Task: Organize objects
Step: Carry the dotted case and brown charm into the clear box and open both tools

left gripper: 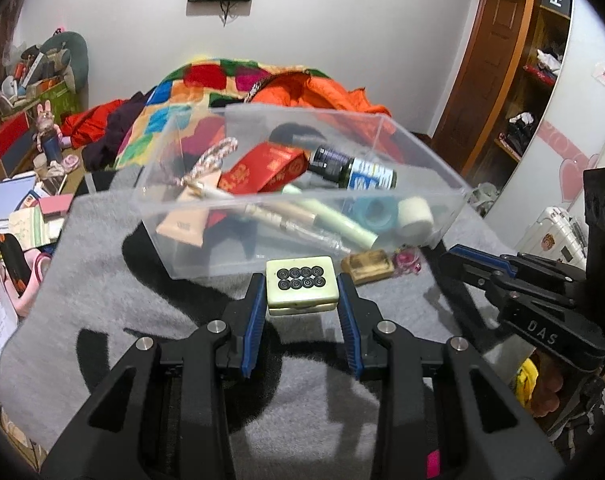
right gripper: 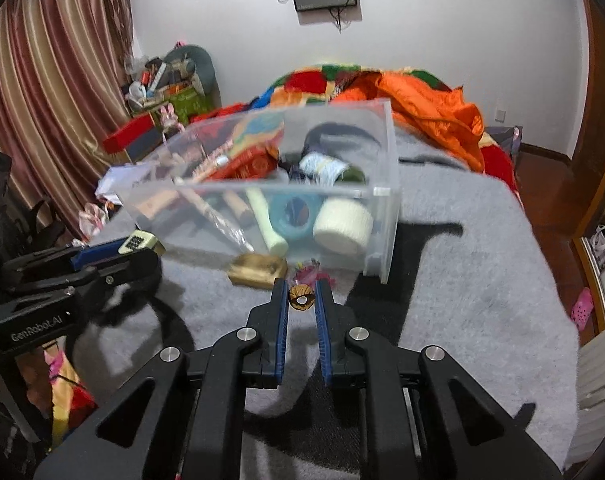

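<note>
Cream mahjong tile with eight black circles point(left gripper: 301, 285) clamped between our left gripper point(left gripper: 302, 300) fingers, held off grey blanket point(left gripper: 102, 280), just short of clear plastic bin point(left gripper: 422, 152). Right gripper point(right gripper: 301, 300) fingers closed on small brown ringed bead point(right gripper: 301, 299). We'd lift tile over near wall, release low inside; bead after.

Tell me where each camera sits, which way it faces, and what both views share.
Left wrist: on the left gripper, looking forward at the clear bin; its fingers clamp a mahjong tile.
Right wrist: on the right gripper, facing the same bin; its fingers pinch a small brown bead.
Shared: bin, wooden block, each other's gripper.
</note>
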`<state>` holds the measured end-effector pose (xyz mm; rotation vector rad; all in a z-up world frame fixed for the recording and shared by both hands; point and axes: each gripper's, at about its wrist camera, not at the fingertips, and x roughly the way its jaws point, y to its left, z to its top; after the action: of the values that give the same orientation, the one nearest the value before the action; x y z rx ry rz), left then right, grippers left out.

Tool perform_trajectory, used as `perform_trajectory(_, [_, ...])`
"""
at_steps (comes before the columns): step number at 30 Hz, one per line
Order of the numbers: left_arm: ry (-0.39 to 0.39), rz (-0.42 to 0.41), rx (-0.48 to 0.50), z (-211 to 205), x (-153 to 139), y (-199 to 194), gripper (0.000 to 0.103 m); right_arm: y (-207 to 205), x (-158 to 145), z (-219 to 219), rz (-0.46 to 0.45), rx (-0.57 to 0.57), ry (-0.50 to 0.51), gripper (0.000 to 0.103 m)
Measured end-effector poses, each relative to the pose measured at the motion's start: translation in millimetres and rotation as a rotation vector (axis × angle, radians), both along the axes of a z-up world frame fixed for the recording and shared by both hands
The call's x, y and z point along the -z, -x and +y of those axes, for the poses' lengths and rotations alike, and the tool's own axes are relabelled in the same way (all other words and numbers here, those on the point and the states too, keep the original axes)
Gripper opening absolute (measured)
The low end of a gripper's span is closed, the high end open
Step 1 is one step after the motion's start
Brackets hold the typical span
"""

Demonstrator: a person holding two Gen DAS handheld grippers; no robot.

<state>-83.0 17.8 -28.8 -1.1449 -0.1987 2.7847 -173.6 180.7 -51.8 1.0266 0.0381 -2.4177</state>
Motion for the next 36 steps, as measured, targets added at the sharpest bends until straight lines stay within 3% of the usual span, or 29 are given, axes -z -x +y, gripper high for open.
perform_trajectory(18, [0.013,0.127,-0.016,-5,-49,16,0.035,9,-71,-6,0.168,0.005,0.069,0.012])
perform_trajectory(36, [0.013,0.022,-0.014,-4,-13,76,0.035,58,-33,-34,0.073,0.02,-0.003,0.012])
